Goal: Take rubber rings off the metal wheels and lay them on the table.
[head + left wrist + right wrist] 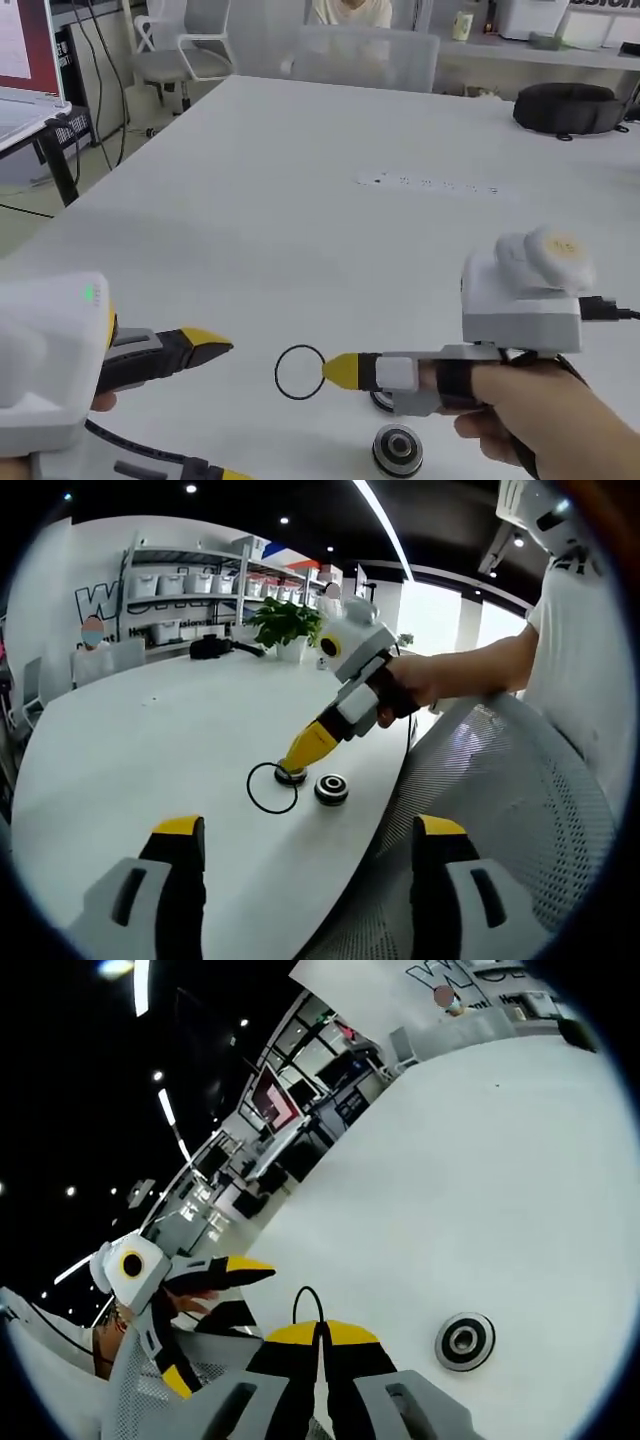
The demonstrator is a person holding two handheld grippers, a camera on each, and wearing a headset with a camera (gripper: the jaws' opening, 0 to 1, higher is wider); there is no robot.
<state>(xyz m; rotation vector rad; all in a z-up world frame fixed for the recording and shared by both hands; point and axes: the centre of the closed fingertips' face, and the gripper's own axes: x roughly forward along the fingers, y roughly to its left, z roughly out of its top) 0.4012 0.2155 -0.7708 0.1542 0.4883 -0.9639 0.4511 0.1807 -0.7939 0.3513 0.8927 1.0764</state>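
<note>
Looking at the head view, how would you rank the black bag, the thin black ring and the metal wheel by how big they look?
1. The black bag, largest even though it sits far off.
2. The ring and the metal wheel: about alike, too close to rank.

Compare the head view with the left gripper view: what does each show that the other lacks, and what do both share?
Head view, not the left gripper view: floor with cables beside the table. Left gripper view, not the head view: a plant, shelves of boxes, a mesh chair. Both: the white table, the black ring on it, the right gripper with its shut tip at the ring's edge, a wheel nearby, and the open left gripper.
</note>
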